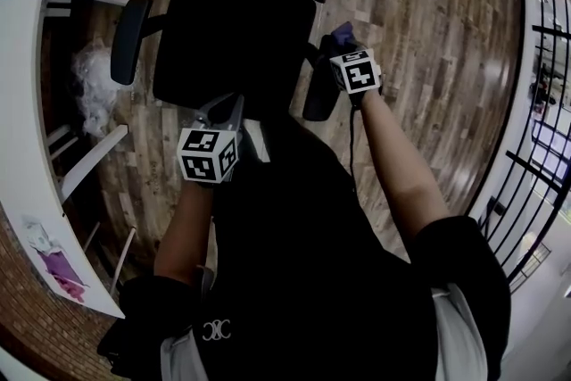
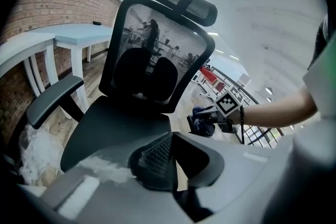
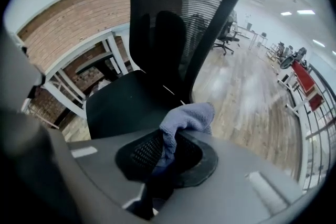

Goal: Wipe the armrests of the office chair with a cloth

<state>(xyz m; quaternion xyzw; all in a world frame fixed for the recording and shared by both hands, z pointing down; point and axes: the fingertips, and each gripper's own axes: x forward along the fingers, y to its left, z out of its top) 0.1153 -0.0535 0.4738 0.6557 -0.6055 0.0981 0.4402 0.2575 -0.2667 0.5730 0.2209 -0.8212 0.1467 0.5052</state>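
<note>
The cloth, a grey-blue rag, is pinched in the right gripper. Its meshed pads are closed on the lower folds, and the rest bunches up and forward past the fingertips. In the head view that bunch sits at the gripper's tip, over the far end of the office chair's right armrest, a dark padded bar. The left gripper view shows the rag low against that bar, though it is too small there to tell whether they are actually touching. The left gripper holds nothing, its two pads brought together with no gap between them. It hangs back on the person's side of the seat, well apart from the left armrest, which is bare. Each gripper carries a marker cube printed with black-and-white squares. A small white emblem on the person's black shirt is too small to read. Beyond the seat rise the mesh backrest and the headrest. The chair stands on a wood-plank floor beside a white desk, with a brick wall behind it.
</note>
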